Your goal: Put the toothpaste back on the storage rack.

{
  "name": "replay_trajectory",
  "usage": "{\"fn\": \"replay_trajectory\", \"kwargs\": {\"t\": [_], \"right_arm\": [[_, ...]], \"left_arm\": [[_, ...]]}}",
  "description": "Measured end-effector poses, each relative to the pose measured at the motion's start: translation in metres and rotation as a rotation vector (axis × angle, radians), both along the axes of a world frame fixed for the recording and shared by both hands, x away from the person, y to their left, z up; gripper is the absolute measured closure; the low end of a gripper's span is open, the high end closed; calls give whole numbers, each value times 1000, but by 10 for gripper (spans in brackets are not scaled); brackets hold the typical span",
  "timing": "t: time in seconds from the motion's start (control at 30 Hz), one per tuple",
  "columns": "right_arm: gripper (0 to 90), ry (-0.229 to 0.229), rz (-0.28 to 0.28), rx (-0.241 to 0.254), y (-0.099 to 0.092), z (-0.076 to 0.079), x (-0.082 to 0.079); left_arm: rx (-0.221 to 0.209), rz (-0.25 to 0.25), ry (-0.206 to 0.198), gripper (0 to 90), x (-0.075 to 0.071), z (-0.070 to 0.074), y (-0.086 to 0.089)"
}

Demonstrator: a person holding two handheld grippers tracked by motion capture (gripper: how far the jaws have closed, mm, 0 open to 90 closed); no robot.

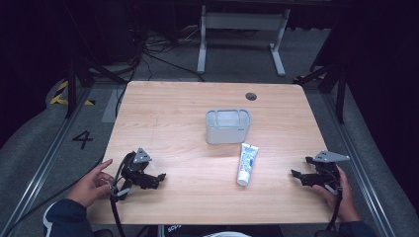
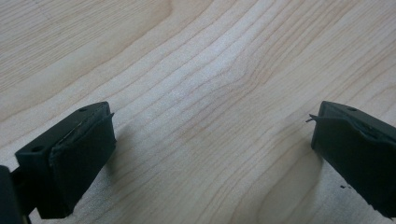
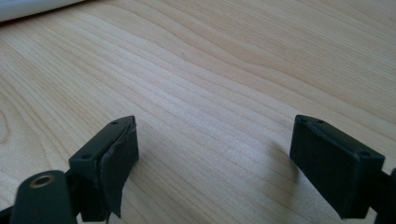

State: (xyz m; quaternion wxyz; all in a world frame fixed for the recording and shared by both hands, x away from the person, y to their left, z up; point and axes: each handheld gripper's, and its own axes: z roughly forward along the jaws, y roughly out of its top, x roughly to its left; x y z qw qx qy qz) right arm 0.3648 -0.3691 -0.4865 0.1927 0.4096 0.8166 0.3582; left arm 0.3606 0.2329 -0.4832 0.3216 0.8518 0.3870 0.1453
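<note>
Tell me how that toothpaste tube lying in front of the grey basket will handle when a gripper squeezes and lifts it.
The toothpaste tube looks soft-walled, so it will probably dent under the pads rather than stay stiff. It lies flat on the table, its broad flattened end toward the basket, so rolling seems unlikely. Its glossy skin may be somewhat slippery.

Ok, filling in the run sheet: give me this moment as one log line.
left claw: open, empty | right claw: open, empty | toothpaste tube: flat on table, untouched | grey bin: behind tube
</note>
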Motion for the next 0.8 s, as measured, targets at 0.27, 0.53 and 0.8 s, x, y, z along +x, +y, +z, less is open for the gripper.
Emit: {"fn": "replay_trajectory", "kwargs": {"t": [0.27,0.53,0.8], "right_arm": [[160,-4,0,-3,0,0,0],[160,-5,0,-4,0,0,-1],[150,22,-6,16,-1,0,2]], "left_arm": [[2,1,3,1,0,0,0],[1,1,4,1,0,0,0],[-4,-14,5,0,1,0,0]]}}
